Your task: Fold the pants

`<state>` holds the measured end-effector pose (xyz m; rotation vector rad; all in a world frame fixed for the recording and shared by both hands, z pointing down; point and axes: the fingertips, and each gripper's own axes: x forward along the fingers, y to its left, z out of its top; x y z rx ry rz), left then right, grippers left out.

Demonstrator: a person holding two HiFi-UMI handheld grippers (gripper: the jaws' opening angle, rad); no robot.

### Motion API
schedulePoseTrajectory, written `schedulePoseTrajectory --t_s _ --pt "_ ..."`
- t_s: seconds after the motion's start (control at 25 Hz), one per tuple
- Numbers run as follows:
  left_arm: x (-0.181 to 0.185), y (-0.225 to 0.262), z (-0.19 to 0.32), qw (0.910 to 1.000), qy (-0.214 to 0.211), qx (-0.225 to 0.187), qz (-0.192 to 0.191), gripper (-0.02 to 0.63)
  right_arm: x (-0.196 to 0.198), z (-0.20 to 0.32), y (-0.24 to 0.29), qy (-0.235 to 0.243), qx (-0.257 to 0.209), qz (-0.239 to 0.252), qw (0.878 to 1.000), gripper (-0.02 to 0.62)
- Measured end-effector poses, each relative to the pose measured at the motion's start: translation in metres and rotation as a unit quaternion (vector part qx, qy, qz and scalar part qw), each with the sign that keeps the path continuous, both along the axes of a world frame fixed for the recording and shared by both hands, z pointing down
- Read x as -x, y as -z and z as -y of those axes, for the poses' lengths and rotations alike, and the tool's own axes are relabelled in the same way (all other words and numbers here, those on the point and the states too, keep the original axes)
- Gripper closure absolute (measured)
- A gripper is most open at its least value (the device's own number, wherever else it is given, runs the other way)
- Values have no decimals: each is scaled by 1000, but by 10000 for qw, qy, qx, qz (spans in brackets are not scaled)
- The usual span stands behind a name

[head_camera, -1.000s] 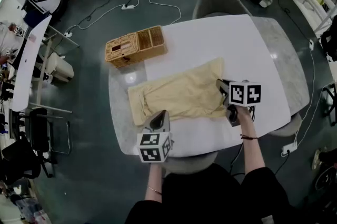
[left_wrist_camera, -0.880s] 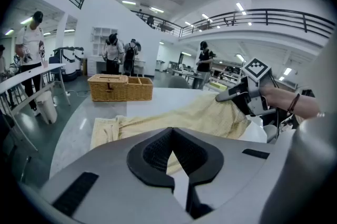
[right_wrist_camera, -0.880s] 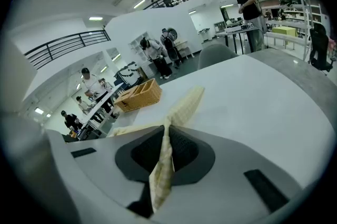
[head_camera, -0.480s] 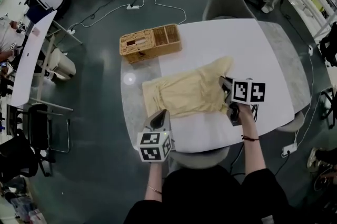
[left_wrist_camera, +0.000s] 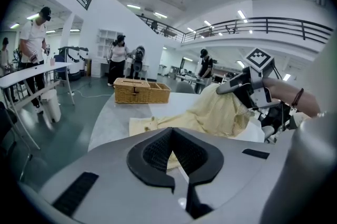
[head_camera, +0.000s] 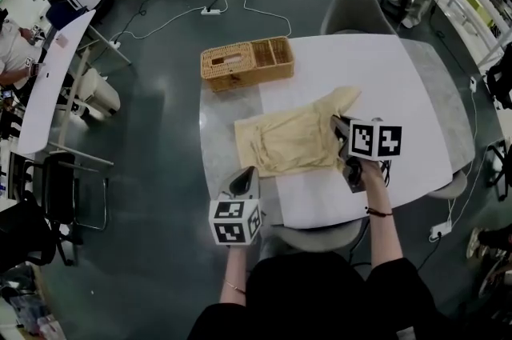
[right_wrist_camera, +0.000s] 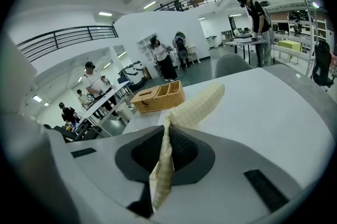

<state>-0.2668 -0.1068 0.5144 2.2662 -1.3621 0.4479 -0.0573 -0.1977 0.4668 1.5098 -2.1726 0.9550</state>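
The soft, light pants (head_camera: 292, 140) sag limply between the left gripper (left_wrist_camera: 172, 136) and the right gripper (right_wrist_camera: 166, 133), each clamped on an edge.

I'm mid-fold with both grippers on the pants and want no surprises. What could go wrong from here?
1. The right gripper pinches only a thin, bunched edge of the pants. It may slip out as the cloth is carried over.
2. The left gripper shows very little cloth between its jaws, so that corner may drop and the fold may skew.
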Motion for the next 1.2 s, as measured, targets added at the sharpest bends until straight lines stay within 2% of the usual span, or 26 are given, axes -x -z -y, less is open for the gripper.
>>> schedulePoseTrajectory --t_s 0.76,1.2 --pt "66 -1 0 9999 118 -32 -93 598 106 7 12 686 -225 -492 9962 566" --pt "91 -7 2 9995 283 37 -114 598 166 14 -13 1219 -65 -650 9904 566"
